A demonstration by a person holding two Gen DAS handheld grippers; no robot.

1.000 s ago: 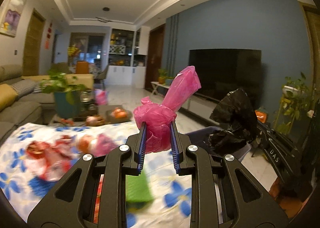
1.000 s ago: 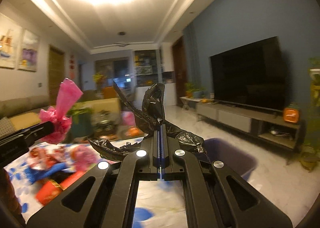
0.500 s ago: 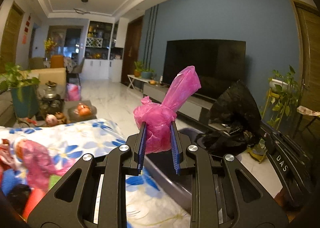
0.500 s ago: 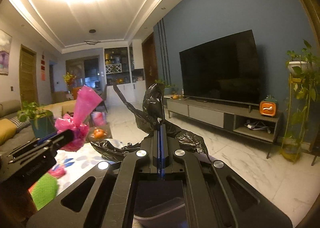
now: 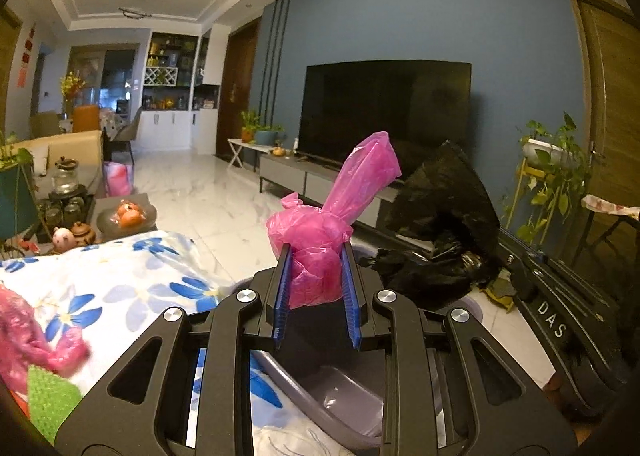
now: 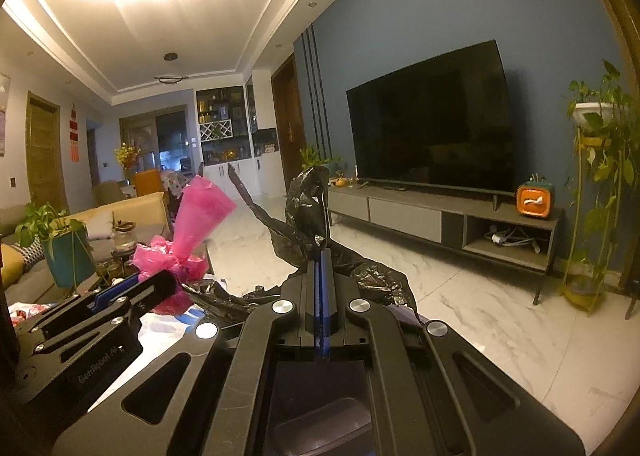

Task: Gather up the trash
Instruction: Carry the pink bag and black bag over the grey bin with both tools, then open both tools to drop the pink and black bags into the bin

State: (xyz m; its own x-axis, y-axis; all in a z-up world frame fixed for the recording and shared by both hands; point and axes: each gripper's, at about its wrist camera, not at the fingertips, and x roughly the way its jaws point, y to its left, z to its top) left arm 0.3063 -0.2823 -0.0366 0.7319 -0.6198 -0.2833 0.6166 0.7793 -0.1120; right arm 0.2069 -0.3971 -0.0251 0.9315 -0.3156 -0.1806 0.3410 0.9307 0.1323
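Note:
My left gripper (image 5: 315, 256) is shut on a crumpled pink plastic bag (image 5: 320, 232) and holds it in the air above a grey bin (image 5: 336, 404). The pink bag also shows in the right wrist view (image 6: 188, 232), beside the left gripper (image 6: 160, 280). My right gripper (image 6: 321, 256) is shut on a crumpled black plastic bag (image 6: 308, 216), held up over the same bin (image 6: 320, 428). The black bag (image 5: 440, 224) and the right gripper body show at the right of the left wrist view.
A table with a blue-flowered cloth (image 5: 120, 288) lies to the left, with pink (image 5: 24, 336) and green (image 5: 48, 400) trash on it. A low table with a teapot and fruit (image 5: 124, 216) stands behind. A TV (image 6: 432, 136) on a cabinet and plants (image 6: 600, 176) stand right.
Both grippers have swung right, away from the flowered table, and now hang over the grey bin. Each still holds its bag.

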